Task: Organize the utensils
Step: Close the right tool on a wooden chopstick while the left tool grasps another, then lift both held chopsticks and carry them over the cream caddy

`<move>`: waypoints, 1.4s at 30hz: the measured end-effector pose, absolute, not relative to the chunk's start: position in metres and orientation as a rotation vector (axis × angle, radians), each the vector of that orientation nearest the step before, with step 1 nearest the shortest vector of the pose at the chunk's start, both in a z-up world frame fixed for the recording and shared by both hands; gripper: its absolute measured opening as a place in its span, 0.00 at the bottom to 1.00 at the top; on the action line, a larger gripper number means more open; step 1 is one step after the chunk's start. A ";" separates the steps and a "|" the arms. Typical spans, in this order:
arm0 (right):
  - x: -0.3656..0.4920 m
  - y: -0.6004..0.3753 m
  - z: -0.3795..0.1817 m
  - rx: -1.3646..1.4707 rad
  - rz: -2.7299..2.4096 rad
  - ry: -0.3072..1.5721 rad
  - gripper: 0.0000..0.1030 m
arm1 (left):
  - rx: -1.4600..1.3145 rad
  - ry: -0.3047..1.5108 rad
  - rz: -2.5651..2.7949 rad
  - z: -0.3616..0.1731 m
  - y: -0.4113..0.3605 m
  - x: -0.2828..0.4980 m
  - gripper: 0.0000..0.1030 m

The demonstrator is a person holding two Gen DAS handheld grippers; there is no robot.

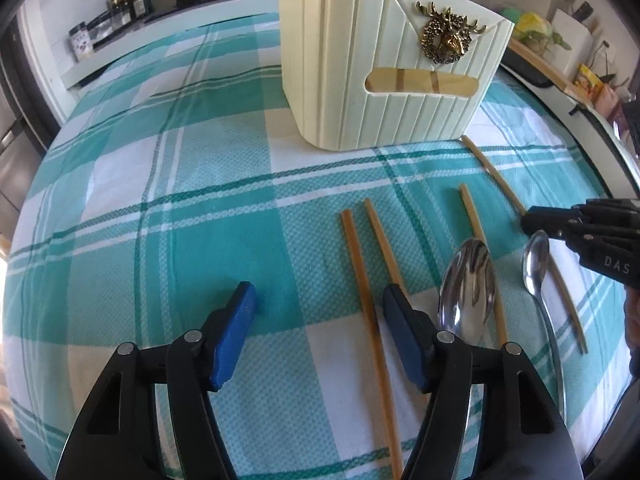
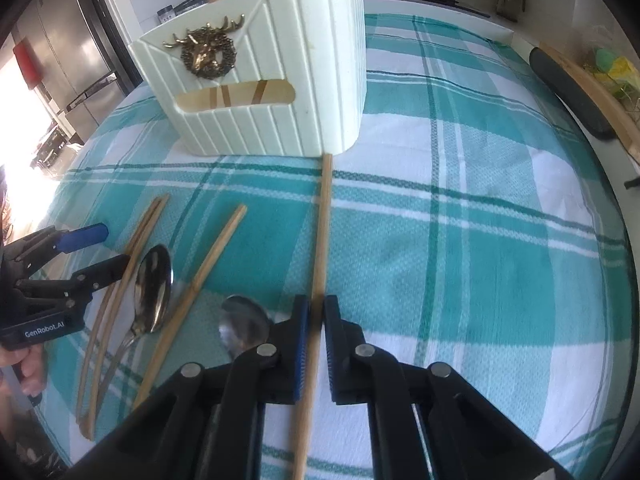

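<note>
Most utensils had yet to be stowed: four chopsticks and two spoons lay on the checked cloth [image 1: 160, 184]. The right gripper [image 2: 316, 316] was clamped on the far-right chopstick [image 2: 323, 216]. The left gripper [image 1: 316, 300] hung open over another chopstick [image 1: 362, 276], beside the larger spoon [image 1: 466, 288]. Ahead of both tongs, the cream holder [image 1: 360, 80] already held some chopsticks.

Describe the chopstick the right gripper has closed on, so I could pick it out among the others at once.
Start at the cream ribbed utensil holder on the teal checked tablecloth. One chopstick runs straight from the holder's base toward the right gripper, whose blue pads clamp it. Unlike the other chopsticks lying beside the spoons, it lies alone, farthest from the left gripper.
</note>
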State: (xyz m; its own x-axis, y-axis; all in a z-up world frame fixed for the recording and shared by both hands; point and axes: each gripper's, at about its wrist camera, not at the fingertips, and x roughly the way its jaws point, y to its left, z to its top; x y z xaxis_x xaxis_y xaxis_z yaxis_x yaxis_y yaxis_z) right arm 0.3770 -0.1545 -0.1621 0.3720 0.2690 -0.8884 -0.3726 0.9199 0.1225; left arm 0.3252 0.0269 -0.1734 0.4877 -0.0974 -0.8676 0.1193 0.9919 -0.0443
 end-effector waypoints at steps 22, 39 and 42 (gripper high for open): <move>0.437 -0.144 -0.149 -0.036 0.435 1.033 0.07 | 0.000 1.026 -0.195 -0.162 0.018 0.348 0.03; 0.293 -0.205 0.032 0.055 0.528 0.546 0.07 | -0.139 0.615 -0.256 -0.004 0.058 0.268 0.03; 0.273 -0.206 0.044 0.054 0.532 0.484 0.07 | -0.149 0.581 -0.269 0.010 0.061 0.258 0.03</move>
State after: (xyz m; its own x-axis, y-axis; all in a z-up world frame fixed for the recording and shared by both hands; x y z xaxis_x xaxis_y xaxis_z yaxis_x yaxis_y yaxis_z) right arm 0.2732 -0.2064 0.0440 0.7524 0.4996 -0.4294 -0.4747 0.8631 0.1725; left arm 0.2576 0.0615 0.0099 0.8025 -0.2921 -0.5203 0.2084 0.9543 -0.2143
